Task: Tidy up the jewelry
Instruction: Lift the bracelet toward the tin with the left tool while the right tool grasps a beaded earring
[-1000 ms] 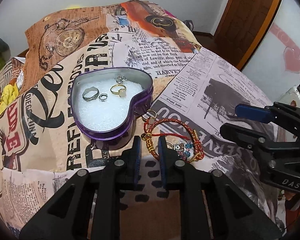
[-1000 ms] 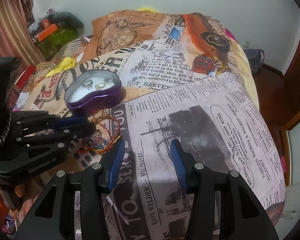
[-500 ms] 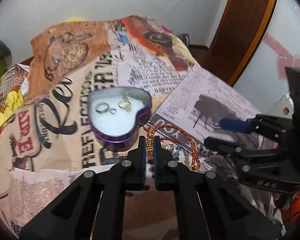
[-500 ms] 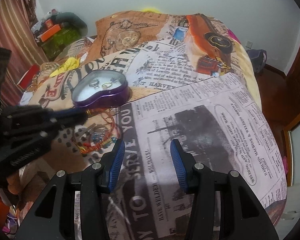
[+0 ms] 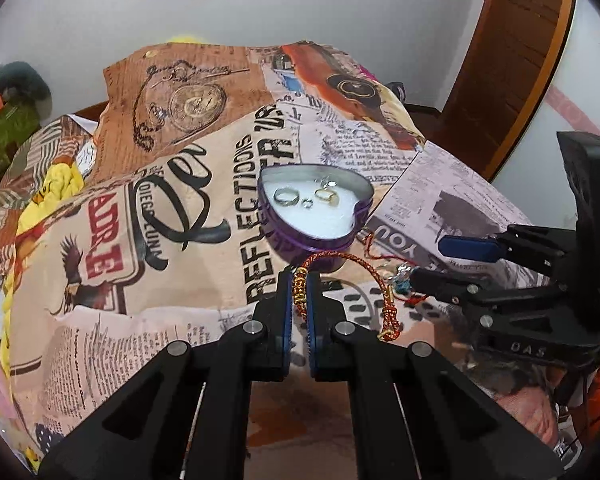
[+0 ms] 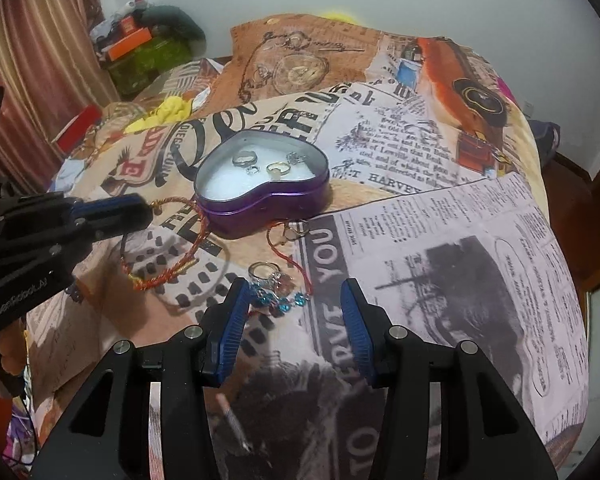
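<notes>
Gripping the red-and-gold cord bracelet [image 5: 342, 258] by its gold beads, the left gripper [image 5: 299, 292] has its jaws closed on it — seen from the left wrist, the loop arcs up and right from the jaws and hangs down toward its knotted end. Heart-shaped purple tin [image 5: 278, 236]: directly ahead of and just beyond the jaws, open top facing up, point of the heart toward the camera. Judged, the coming move is a short carry forward and over the near wall. Contents of tin, counted: four small pieces on the white lining — silver ring [image 5: 286, 196], tiny ring [image 5: 307, 203], gold ring [image 5: 326, 196], one silver piece at the back, too small to name. Right gripper [image 5: 440, 262]: at the right edge, jaws apart, nothing between them

Right wrist view: right gripper [image 6: 294, 312], jaws open and empty, pointing down at the bed cover [image 6: 440, 240]. Just ahead of its left jaw lies a cluster with blue beads [image 6: 278, 300] and a silver ring with stones [image 6: 262, 270] — touching one another, item count within the cluster unclear. Thin red cord [image 6: 290, 254] runs from the cluster toward the tin [image 6: 268, 204]. Bracelet [image 6: 168, 252] hangs from the left gripper [image 6: 150, 210], loop sagging to the cover, left of the tin. Left hand is nearer the tin; right is nearer the loose pieces

Tally: one tin, one bracelet held, four pieces stored, one cluster and one cord loose
</notes>
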A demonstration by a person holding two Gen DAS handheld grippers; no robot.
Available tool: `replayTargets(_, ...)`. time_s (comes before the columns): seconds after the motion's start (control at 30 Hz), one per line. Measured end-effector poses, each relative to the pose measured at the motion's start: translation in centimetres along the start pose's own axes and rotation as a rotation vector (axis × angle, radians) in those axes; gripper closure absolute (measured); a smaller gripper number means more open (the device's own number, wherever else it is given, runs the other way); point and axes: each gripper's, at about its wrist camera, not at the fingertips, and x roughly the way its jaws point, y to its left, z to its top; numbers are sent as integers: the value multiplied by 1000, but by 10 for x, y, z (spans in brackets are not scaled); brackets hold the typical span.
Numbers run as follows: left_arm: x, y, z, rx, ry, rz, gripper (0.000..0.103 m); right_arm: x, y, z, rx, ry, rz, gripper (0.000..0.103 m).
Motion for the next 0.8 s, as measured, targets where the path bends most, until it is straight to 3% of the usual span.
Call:
replayTargets(0.13, 6, -1, -6, 9, 7, -5, 98, 10, 0, 4, 19, 32, 26, 79)
replayTargets(0.43, 23, -3, -14, 30, 55, 1, 98, 18, 1, 5, 18, 50, 33, 81)
replayTargets(0.53, 27, -4, -17, 41, 66, 5, 98, 22, 3, 4, 9, 60, 49, 90)
replayTargets(0.8, 31, 0, -18, 16, 72, -9, 98, 14, 1, 5, 18, 27, 39, 92)
